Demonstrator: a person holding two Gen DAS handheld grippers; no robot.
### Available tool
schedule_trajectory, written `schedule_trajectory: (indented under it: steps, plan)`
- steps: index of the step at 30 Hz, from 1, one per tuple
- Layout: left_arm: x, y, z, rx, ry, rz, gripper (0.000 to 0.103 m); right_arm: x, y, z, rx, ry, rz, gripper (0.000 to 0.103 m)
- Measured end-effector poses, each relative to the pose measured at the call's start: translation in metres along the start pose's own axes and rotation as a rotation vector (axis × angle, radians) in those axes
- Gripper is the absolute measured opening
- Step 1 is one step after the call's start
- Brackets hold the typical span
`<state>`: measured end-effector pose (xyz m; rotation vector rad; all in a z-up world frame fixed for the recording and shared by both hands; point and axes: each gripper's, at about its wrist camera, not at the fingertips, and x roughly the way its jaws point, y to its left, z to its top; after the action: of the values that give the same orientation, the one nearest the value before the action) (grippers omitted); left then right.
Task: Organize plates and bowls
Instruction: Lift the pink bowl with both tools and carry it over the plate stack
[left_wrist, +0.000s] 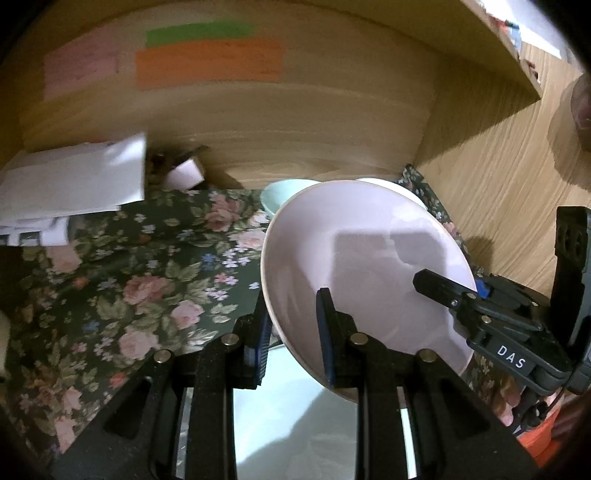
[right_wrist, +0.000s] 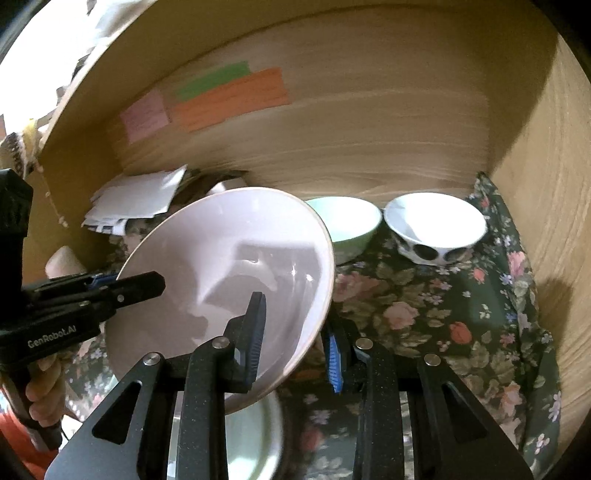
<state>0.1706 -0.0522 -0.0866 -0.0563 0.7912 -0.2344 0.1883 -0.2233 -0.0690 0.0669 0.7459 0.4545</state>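
Note:
A pale pink plate is held tilted above the floral cloth. My left gripper straddles its left rim, one finger on each side, seemingly gripping it. My right gripper straddles the plate's right rim the same way. Each gripper shows in the other's view: the right one and the left one. A mint green plate lies under the pink one. A mint bowl and a white bowl with dark spots stand at the back.
This is a wooden cubby with a back wall and a right side wall. Coloured sticky notes hang on the back wall. White papers and a small box lie at the back left.

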Motion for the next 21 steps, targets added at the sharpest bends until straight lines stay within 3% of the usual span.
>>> schedule_trajectory:
  steps: [21]
  plan:
    - [-0.081, 0.087, -0.065, -0.147, -0.074, 0.139, 0.023, 0.015, 0.11, -0.02, -0.122, 0.04, 0.144, 0.027]
